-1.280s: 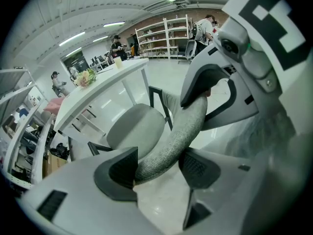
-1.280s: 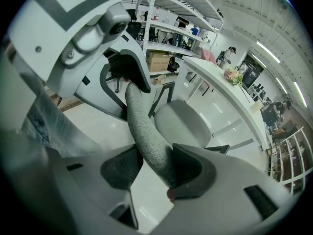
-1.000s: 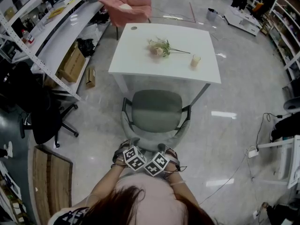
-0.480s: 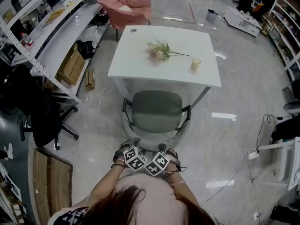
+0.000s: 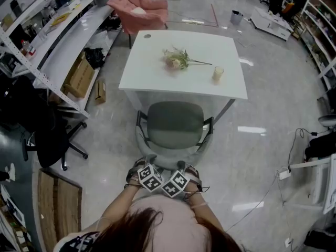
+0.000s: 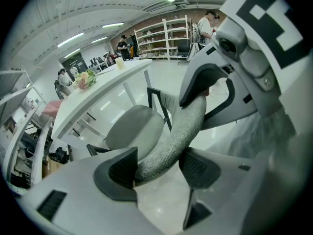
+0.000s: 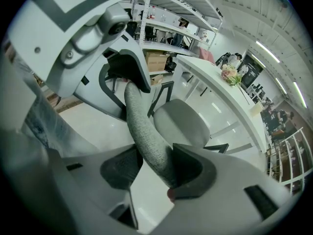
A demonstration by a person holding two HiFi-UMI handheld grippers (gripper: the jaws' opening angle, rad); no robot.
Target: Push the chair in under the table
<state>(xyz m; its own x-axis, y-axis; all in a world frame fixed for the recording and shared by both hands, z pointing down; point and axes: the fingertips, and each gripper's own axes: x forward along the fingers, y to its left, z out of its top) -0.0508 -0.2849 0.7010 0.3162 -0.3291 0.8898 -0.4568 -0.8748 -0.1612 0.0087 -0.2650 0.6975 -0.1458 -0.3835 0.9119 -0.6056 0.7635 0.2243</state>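
Note:
A grey office chair (image 5: 175,126) stands just in front of the white table (image 5: 152,56), its seat front at the table's near edge. Both grippers sit side by side on the top rim of the chair's backrest. My left gripper (image 5: 148,164) is shut on that padded grey rim (image 6: 181,129), which runs between its two pads. My right gripper (image 5: 184,167) grips the same rim (image 7: 144,131) a little further right, the rim held between its pads. The table's edge (image 6: 98,99) shows beyond the seat in both gripper views.
A flower bunch (image 5: 176,58) and a small candle (image 5: 217,73) lie on the table. A pink chair (image 5: 140,9) stands behind it. Left are a shelving bench (image 5: 63,41), cardboard boxes (image 5: 81,75) and a black office chair (image 5: 44,135). A cable (image 5: 273,177) trails on the floor right.
The chair has rolled a little towards the table with both grippers still on its backrest. The table's near edge now lies closer to the seat.

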